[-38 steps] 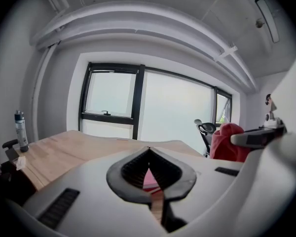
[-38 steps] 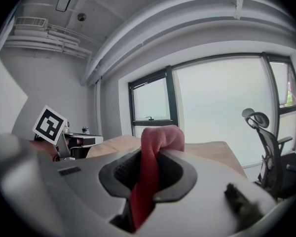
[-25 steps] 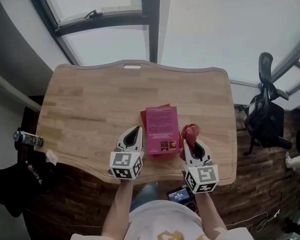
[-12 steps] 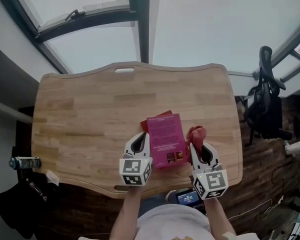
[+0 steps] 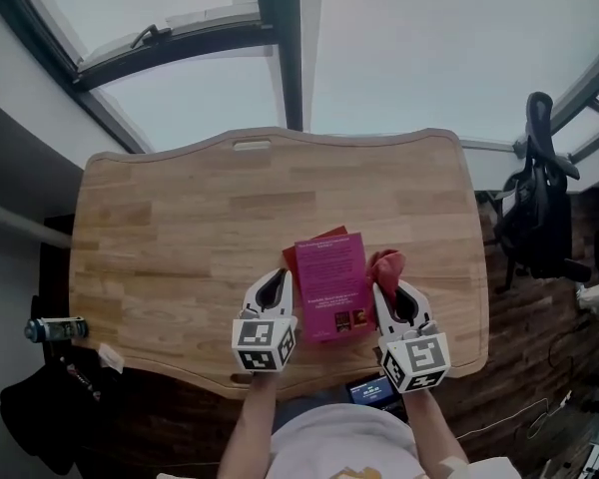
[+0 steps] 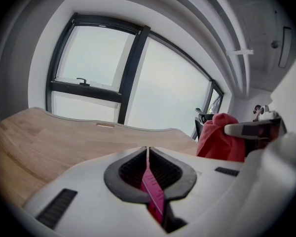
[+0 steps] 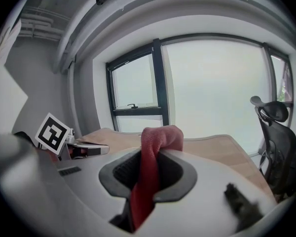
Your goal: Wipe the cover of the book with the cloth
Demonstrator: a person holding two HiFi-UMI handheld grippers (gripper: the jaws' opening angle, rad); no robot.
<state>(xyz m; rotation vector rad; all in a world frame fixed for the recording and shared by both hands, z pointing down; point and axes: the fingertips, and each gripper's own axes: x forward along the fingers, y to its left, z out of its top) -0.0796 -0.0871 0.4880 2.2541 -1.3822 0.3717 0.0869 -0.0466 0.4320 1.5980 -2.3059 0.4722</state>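
Note:
A pink book [image 5: 331, 285] lies on the wooden table [image 5: 180, 228] near its front edge, with a red sheet showing under its far corner. My left gripper [image 5: 277, 279] sits at the book's left edge, shut on a thin pink edge of the book [image 6: 152, 191] that runs between its jaws. At the book's right side, my right gripper [image 5: 387, 289] is shut on a red cloth [image 5: 386, 264]. In the right gripper view the cloth [image 7: 150, 157] rises out of the jaws and folds over on top. The cloth [image 6: 218, 138] also shows in the left gripper view.
A can [image 5: 52, 328] and a small white object [image 5: 110, 357] lie off the table's left front corner. A black office chair [image 5: 539, 208] stands to the right. A small screen device [image 5: 367, 390] sits below the front edge. Large windows lie beyond the far edge.
Both grippers have shifted a little along the book's sides, and each keeps its hold. The head view has also swung slightly. The book lies in the same spot on the table.

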